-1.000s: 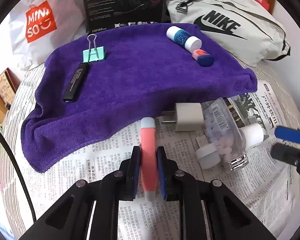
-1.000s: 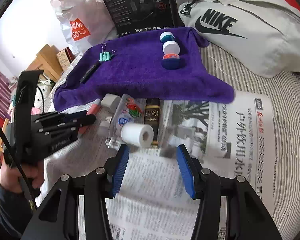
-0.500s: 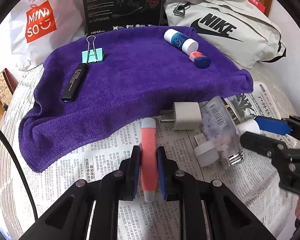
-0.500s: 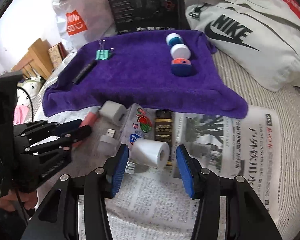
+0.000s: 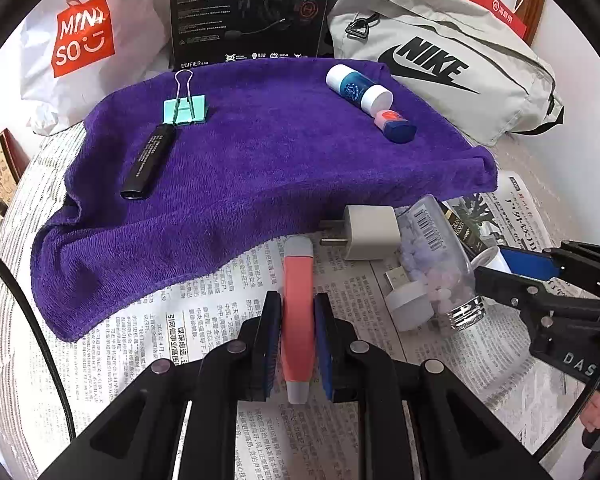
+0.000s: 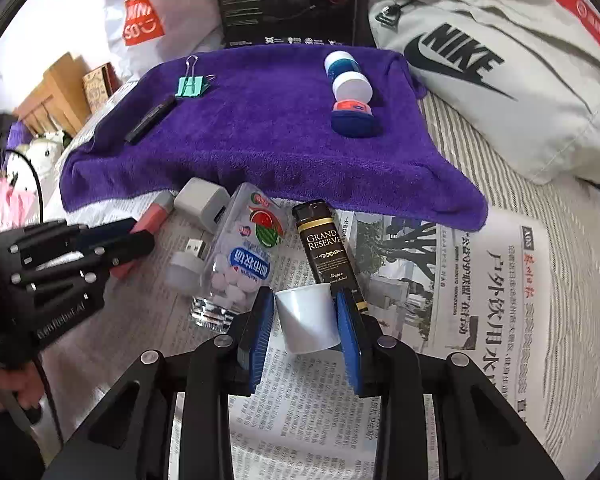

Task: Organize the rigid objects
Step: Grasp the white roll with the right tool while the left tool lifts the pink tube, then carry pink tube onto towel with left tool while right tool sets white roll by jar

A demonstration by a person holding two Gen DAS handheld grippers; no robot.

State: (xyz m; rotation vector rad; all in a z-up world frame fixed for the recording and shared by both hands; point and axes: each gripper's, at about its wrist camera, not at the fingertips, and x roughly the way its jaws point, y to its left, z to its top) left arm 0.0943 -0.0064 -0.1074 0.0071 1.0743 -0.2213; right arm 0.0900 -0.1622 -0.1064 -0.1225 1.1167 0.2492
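Note:
My left gripper (image 5: pixel 297 344) is shut on a pink tube with grey ends (image 5: pixel 297 300), which lies on the newspaper just in front of the purple towel (image 5: pixel 260 152). My right gripper (image 6: pixel 304 324) is open, its blue pads close on either side of a white cap (image 6: pixel 308 320) lying on its side. Beside the cap are a clear mint bottle (image 6: pixel 244 256) and a black Grand Reserve stick (image 6: pixel 328 252). On the towel lie a teal binder clip (image 5: pixel 185 109), a black stick (image 5: pixel 150 162), a blue-and-white bottle (image 5: pixel 356 86) and a small blue container (image 5: pixel 396 126).
A white charger plug (image 5: pixel 370 232) and a small white USB piece (image 5: pixel 408 300) lie on the newspaper (image 6: pixel 480 280) by the mint bottle. Behind the towel stand a Miniso bag (image 5: pixel 84 40), a black headset box (image 5: pixel 252 12) and a grey Nike bag (image 5: pixel 440 60).
My right gripper has moved forward to the white cap and its pads have narrowed around it. The left gripper keeps its hold on the pink tube and has barely shifted.

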